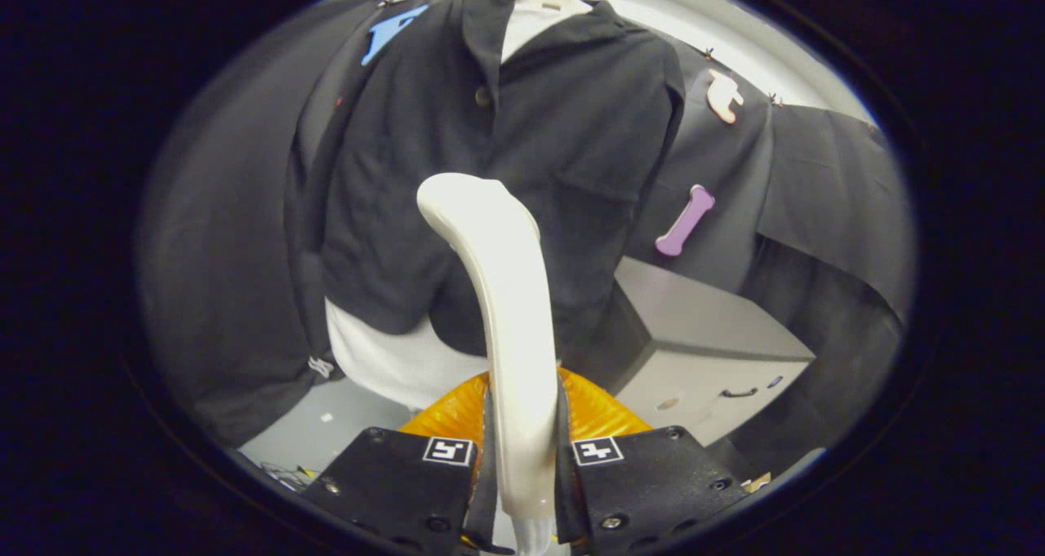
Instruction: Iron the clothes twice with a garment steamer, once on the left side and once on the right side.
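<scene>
We have our claw [522, 458] clamped on the steamer handle [502, 311], its head low against the dark shirt [522, 131] hanging just ahead, but we cannot tell which pass this is.

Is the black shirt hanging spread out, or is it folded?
Spread out. The black shirt hangs upright beyond the steamer, collar at top, front facing it. The gripper is shut on the steamer's handle.

Gripper [522, 458] with screwed, square-marker-tagged finger mounts
</scene>
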